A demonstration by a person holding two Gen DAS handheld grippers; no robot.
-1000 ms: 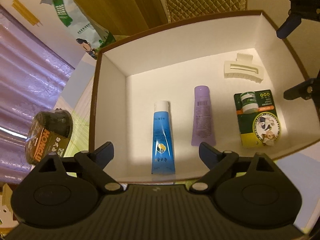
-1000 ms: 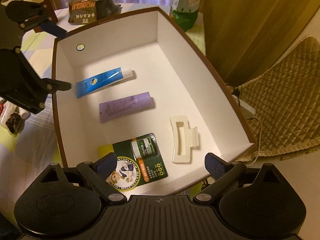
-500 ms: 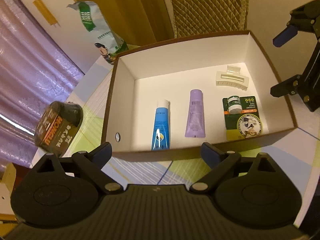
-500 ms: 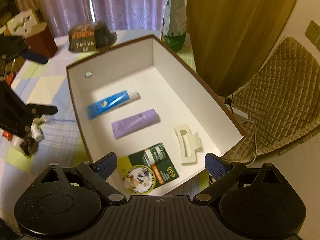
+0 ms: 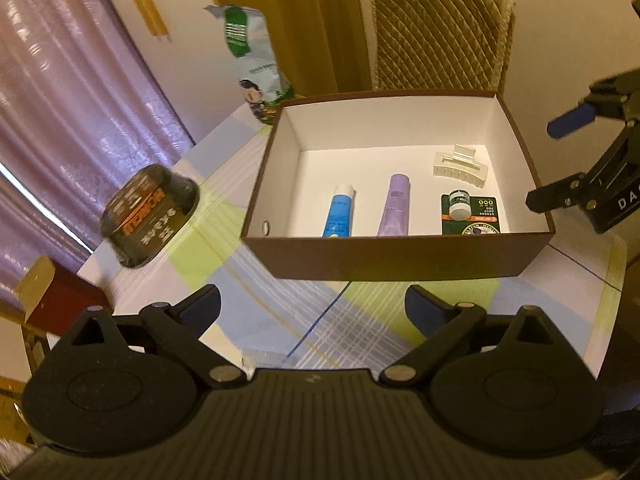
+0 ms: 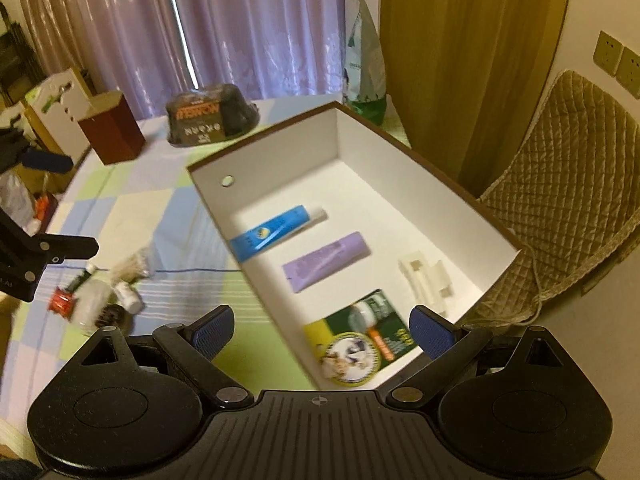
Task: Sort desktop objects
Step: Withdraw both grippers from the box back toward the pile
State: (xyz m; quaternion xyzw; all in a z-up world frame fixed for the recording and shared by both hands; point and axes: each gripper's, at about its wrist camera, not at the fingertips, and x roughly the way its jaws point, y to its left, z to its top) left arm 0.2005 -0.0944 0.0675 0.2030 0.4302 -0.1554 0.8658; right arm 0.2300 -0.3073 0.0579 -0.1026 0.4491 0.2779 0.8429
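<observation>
**Four small things lie in the box, and both grippers are empty**

A brown cardboard box (image 5: 400,254) with smooth white walls inside sits on the tabletop (image 5: 280,320), which wears a soft cloth with blue, green and white squares. Four things lie flat on the box floor. A shiny blue tube (image 5: 339,216) with a white cap is at the left. Just beside it on the right lies a soft purple tube (image 5: 396,206). Farther right is a green card pack (image 5: 470,214) with a little round jar stuck on it. Behind the card, near the far wall, rests a cream plastic hair clip (image 5: 460,166) with a row of teeth.

The left hand-held gripper (image 5: 312,308) hangs over the cloth on the near side of the box. Its two blue-padded fingers are spread wide apart, and they hold nothing and touch nothing. The right hand-held gripper (image 6: 320,330) floats above the near end of the box, over the green card. It too is spread wide, with nothing between its fingers.

On the cloth to the left of the box, a small blurry pile of bits (image 6: 100,296) waits, with a little white bottle and something red in it. A dark round tub (image 5: 150,216) wrapped in shiny film stands farther off, near the purple curtain (image 5: 60,100). A tall green and white bag (image 5: 250,60) stands just behind the box. A padded chair (image 5: 440,32) with a diamond pattern stands past the far side of the tabletop.
</observation>
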